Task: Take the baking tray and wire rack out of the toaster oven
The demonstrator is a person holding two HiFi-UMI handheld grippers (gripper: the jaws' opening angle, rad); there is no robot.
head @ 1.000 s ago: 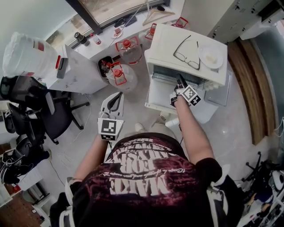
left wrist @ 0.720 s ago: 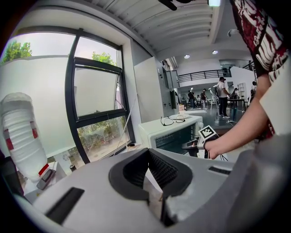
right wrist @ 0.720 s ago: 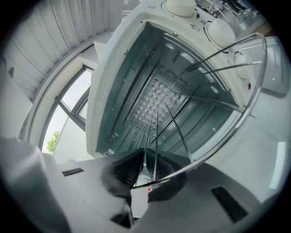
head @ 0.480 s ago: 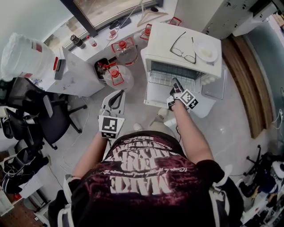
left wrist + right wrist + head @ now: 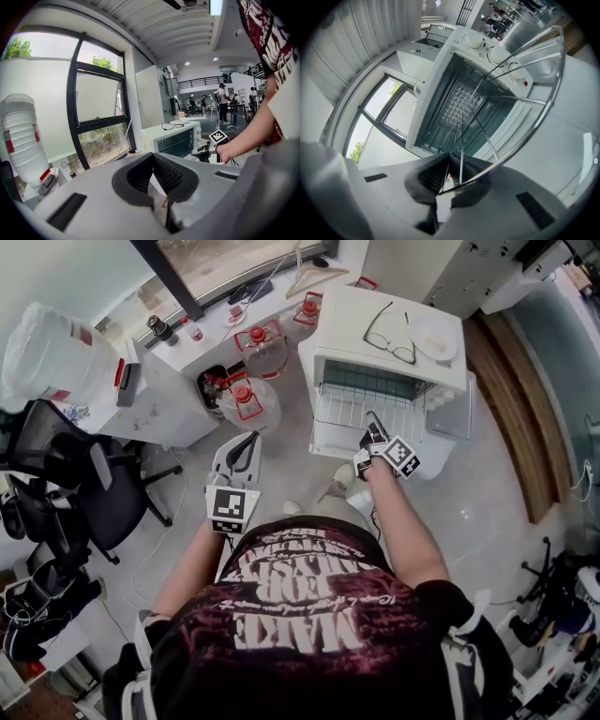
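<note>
The wire rack (image 5: 361, 411) is clamped by its near edge in the right gripper's (image 5: 372, 425) jaws, its length lying partly inside the toaster oven (image 5: 394, 329) ahead

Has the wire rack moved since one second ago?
Yes. The wire rack has slid out of the toaster oven toward the person, pulled by the right gripper, which is shut on its front edge.

This is an open-plan office or lab hall, not a home kitchen — a ribbed ceiling (image 5: 154, 28) runs high over a mezzanine railing (image 5: 206, 80), and people (image 5: 224, 98) stand among desks far off. Close by, black office chairs (image 5: 94, 488) and refill water jugs (image 5: 251, 397) stand on a polished grey floor (image 5: 487, 512) below tall windows (image 5: 96, 117) — a white toaster oven (image 5: 386, 338) is near them.
</note>
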